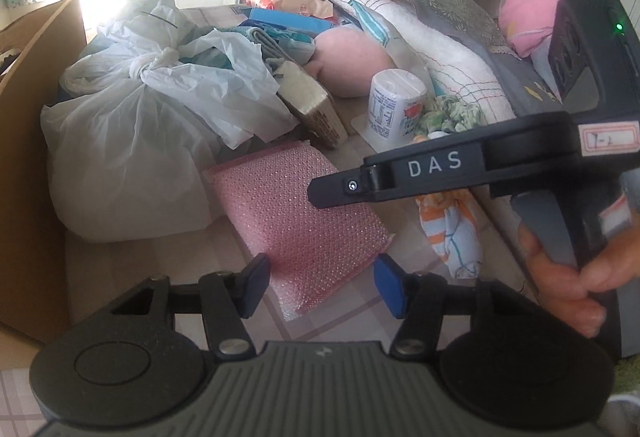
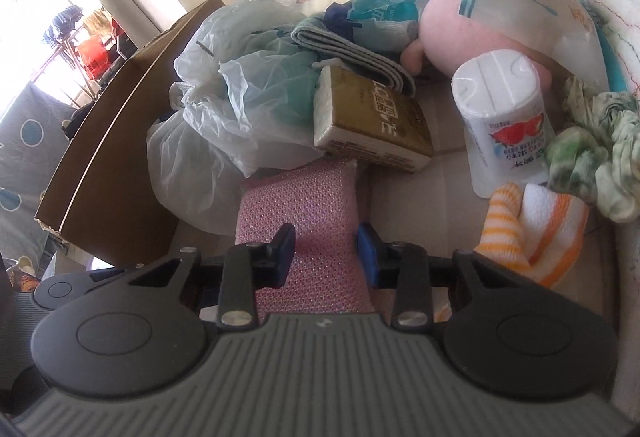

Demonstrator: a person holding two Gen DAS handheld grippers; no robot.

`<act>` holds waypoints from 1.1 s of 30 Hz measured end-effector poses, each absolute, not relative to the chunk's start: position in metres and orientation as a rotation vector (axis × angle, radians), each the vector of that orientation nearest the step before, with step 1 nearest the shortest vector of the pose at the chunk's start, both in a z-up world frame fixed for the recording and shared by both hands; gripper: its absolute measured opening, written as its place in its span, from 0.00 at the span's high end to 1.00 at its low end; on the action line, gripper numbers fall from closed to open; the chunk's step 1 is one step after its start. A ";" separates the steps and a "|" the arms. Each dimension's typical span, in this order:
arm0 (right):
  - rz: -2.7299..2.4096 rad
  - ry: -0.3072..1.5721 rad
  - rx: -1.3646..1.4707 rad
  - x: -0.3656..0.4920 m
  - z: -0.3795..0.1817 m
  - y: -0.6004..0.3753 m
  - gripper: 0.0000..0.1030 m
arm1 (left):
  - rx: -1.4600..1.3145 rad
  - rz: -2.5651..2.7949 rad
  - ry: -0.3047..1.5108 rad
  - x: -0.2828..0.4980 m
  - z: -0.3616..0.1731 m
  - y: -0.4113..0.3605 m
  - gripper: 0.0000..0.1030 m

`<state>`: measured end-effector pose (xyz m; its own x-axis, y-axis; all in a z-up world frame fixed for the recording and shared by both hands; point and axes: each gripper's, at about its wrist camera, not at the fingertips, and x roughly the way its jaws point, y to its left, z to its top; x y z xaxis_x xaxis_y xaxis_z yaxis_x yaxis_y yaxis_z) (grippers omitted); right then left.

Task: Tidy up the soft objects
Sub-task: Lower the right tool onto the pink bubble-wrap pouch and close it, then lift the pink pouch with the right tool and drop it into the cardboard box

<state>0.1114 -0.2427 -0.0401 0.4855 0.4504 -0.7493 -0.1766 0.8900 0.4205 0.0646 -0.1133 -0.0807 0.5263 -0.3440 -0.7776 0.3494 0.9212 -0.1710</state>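
While clutter crowds the far side of the surface, the only bare stretch of tabletop [image 2: 416,177] runs beside the pink bubble-wrap pad [image 1: 296,213], between it and the striped cloth [image 2: 536,233]. One cardboard box [image 1: 28,141] walls off the left edge; a knotted white plastic bag [image 1: 132,141] presses against the pad's left side, and a gold tissue pack [image 2: 372,125] overlaps the pad's far end.

Count: one pad, one tissue pack, one strawberry-label cup [image 2: 504,117], one pink plush [image 1: 352,57], one green scrunched cloth [image 2: 592,157].

My right gripper [image 2: 326,249] tilts steeply down, narrowed onto the pad, blue pads pressing its sides so it buckles between them. My left gripper [image 1: 318,285] also points down, about half open over the pad's near corner; whether its pads touch I cannot tell. My right hand [image 1: 568,277] wraps the right tool's handle.
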 end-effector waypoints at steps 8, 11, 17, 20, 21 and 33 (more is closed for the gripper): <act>0.419 1.055 0.349 0.070 -0.041 -0.236 0.65 | 0.093 -0.459 0.950 0.030 -0.076 -0.102 0.31; 0.417 1.057 0.377 0.055 -0.042 -0.235 0.65 | 0.105 -0.464 0.964 0.023 -0.077 -0.096 0.21; 0.374 1.035 0.446 0.052 -0.049 -0.240 0.65 | 0.116 -0.463 0.969 0.035 -0.084 -0.103 0.17; 0.378 1.030 0.433 0.054 -0.049 -0.234 0.65 | 0.146 -0.455 0.970 0.038 -0.089 -0.109 0.17; 0.381 1.033 0.436 0.054 -0.050 -0.232 0.63 | 0.142 -0.456 0.967 0.038 -0.089 -0.109 0.17; 0.398 0.909 0.369 0.038 0.011 -0.211 0.63 | 0.153 -0.421 0.804 0.017 -0.020 -0.093 0.17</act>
<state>0.0384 -0.2108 0.0108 0.5520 0.4803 -0.6816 -0.1751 0.8660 0.4684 0.0166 -0.0933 -0.0198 0.6167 -0.3070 -0.7249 0.4212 0.9066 -0.0256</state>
